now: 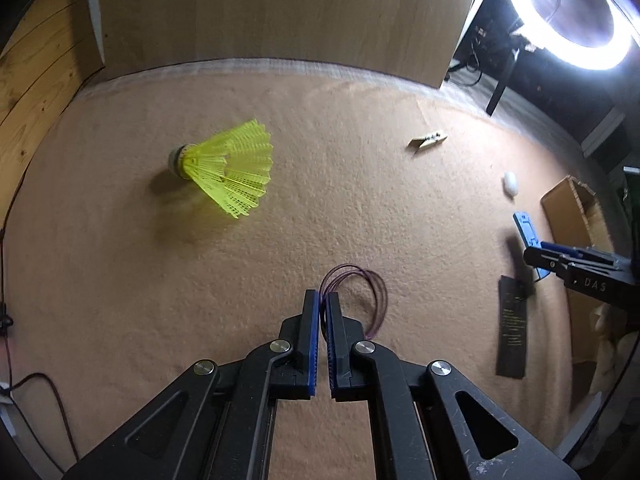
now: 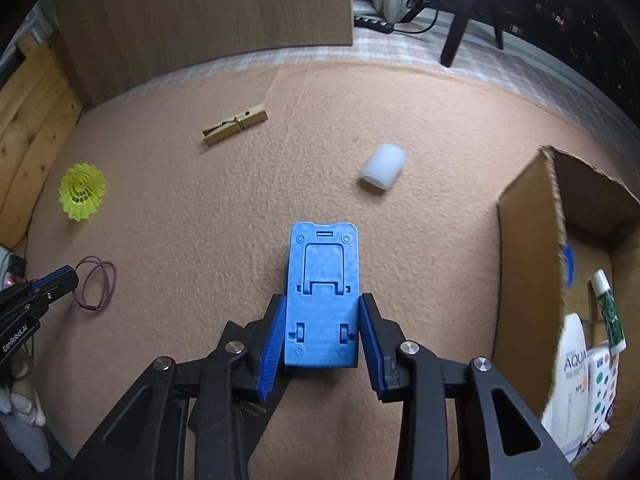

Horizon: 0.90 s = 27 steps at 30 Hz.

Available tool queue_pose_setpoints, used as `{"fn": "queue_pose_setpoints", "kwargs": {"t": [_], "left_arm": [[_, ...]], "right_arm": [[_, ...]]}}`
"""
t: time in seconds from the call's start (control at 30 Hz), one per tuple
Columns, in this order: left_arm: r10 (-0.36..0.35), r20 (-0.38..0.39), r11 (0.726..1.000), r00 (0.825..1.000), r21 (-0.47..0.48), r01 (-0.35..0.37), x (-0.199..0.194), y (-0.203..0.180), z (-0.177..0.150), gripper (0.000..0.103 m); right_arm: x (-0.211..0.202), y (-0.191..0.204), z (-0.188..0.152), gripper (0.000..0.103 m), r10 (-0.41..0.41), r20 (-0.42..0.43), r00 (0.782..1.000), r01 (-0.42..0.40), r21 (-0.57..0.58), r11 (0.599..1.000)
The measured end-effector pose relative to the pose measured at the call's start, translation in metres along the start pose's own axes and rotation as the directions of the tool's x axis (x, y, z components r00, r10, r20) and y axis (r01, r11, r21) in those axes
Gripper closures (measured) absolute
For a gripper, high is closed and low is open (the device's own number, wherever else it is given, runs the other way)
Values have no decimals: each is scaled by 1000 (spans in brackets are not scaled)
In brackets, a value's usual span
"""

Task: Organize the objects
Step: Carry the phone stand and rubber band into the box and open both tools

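On the peach felt cover: every loose thing lies on this cover [image 1: 360, 200], which spreads over the bench.
Left hand-held gripper [image 1: 322, 300]: jaws together, pinching the purple elastic loops [image 1: 368, 296] at their near edge; the rest of the loops lies on the felt just past the tips.
Right hand-held gripper [image 2: 323, 308]: blue pads on either side of the blue folding phone stand [image 2: 323, 292]; the pads sit at its long edges, though whether they press on it cannot be told.
Blue folding phone stand: flat, its far end pointing away from the camera, left of the cardboard box.
Yellow shuttlecock [image 1: 228, 168]: on its side at the left of the felt, cork pointing left, well apart from both grippers.
Wooden clothespin [image 2: 235, 124]: flat near the far edge of the felt.
White cylinder [image 2: 383, 167]: on its side between the clothespin and the box.
Cardboard box [image 2: 528, 264]: open, at the right edge, holding a white bottle [image 2: 570, 384] and a green-and-white tube [image 2: 610, 312].
Black flat strip [image 1: 512, 328]: on the felt near the right hand-held gripper.
Ring light [image 1: 572, 12]: lit, beyond the bench at far right.
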<state>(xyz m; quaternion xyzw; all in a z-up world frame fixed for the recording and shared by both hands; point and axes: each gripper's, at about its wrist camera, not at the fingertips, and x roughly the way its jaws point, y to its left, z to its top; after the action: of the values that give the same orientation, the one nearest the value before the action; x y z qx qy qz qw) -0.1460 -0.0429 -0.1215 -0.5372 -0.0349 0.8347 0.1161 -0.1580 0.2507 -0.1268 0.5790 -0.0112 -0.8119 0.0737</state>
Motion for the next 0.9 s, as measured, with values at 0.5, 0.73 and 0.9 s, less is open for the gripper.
{"fn": "queue_pose_setpoints", "kwargs": {"t": [0.5,0.73,0.9], "left_arm": [[-148,105,984,983,118,136,-59,-71,31,100],[-235,89,953,968,218,211,-51,-148,46,100],[-297,50,922,954,276,273,-38,-207,50,100]], "right_arm": [[-71,-41,-28,70,36,114,993,-43,57,997],[-100,-84,-51,70,-13,145,989,-4,116,993],[-112,-117,-68,70,-54,145,988,31,161,987]]}}
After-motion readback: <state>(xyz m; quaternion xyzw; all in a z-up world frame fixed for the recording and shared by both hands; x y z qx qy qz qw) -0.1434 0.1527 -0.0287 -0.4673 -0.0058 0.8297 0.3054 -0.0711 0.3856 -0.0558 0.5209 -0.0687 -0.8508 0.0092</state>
